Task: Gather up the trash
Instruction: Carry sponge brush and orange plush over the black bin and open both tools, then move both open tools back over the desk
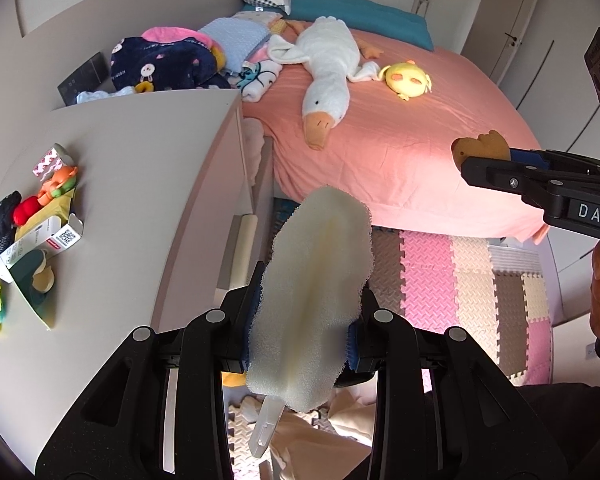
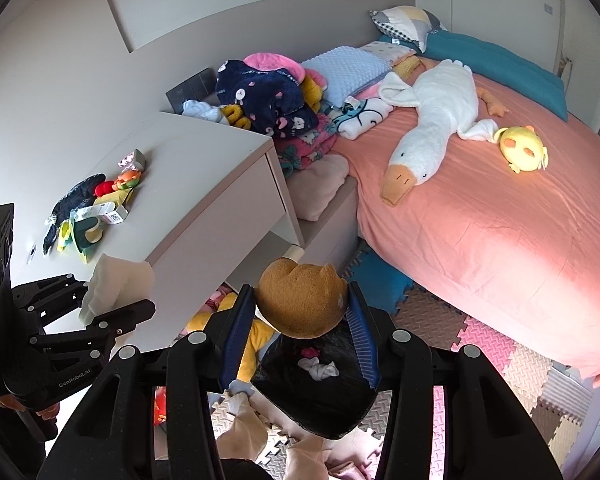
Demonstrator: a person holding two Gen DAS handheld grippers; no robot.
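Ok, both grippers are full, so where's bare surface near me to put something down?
Two free patches: the cabinet top between its bed-side edge and the toy clutter, and the pink sheet on the near side of the goose plush and yellow chick. It is crowded along the cabinet's wall side and in the clothes pile near the pillows.

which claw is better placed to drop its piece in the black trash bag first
Right. The right claw holds the brown sponge directly above the open black trash bag. The left claw grips the white foam brush, and no bag shows beneath it in its own view.
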